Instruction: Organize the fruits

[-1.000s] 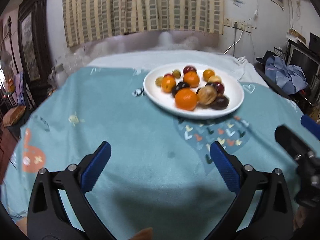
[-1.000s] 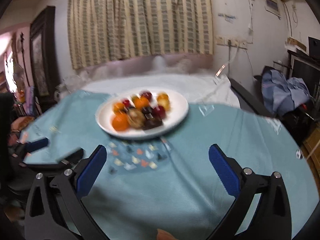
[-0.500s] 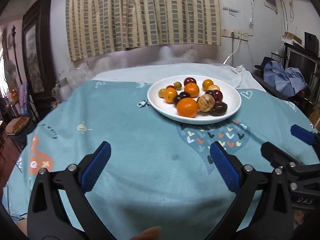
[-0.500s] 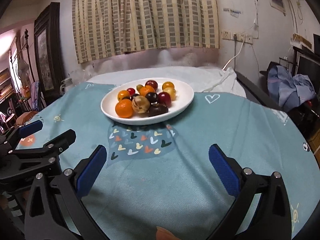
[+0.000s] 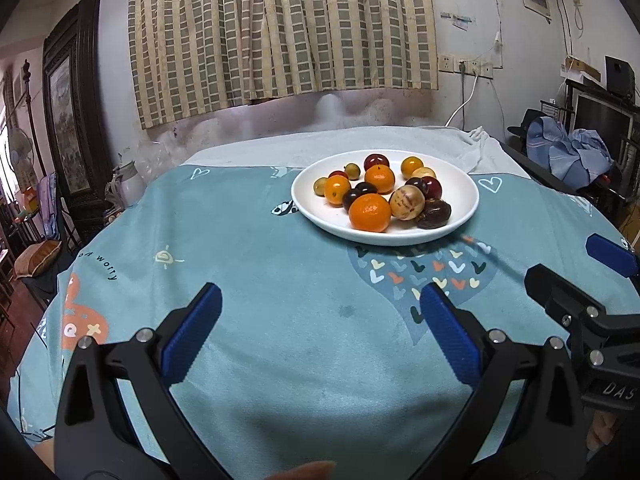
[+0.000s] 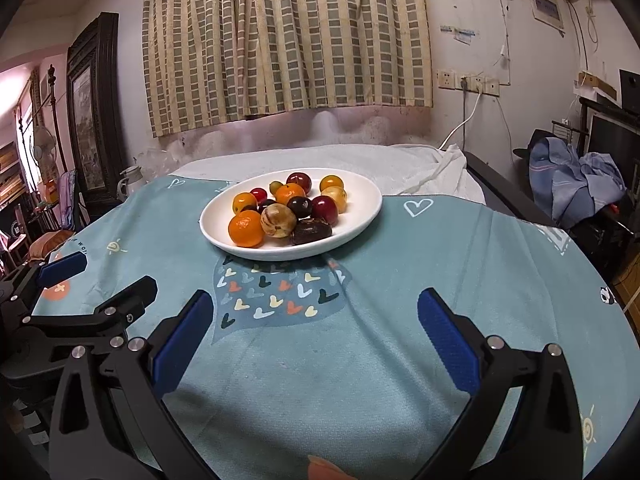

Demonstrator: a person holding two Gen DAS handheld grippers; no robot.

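Note:
A white plate (image 5: 460, 188) (image 6: 360, 204) sits on the teal tablecloth toward the far side and holds several fruits: oranges (image 5: 370, 213) (image 6: 246, 229), dark plums (image 5: 434, 213) (image 6: 311, 232), a tan round fruit (image 5: 407, 202) (image 6: 278, 221) and small green ones. My left gripper (image 5: 318, 320) is open and empty, over the cloth well short of the plate. My right gripper (image 6: 316, 326) is open and empty, also short of the plate. Each gripper shows at the edge of the other's view, the right one (image 5: 584, 280) and the left one (image 6: 96, 284).
The round table's teal cloth (image 5: 248, 264) has a heart-pattern patch (image 6: 276, 296) just before the plate. A white cloth (image 6: 360, 160) lies behind. A kettle (image 5: 128, 184) stands far left; clothes (image 5: 568, 152) are piled at the right. The curtain and wall are behind.
Both views have tilted up and steadied, so the plate sits lower and nearer the centre. Both grippers stay open and empty.

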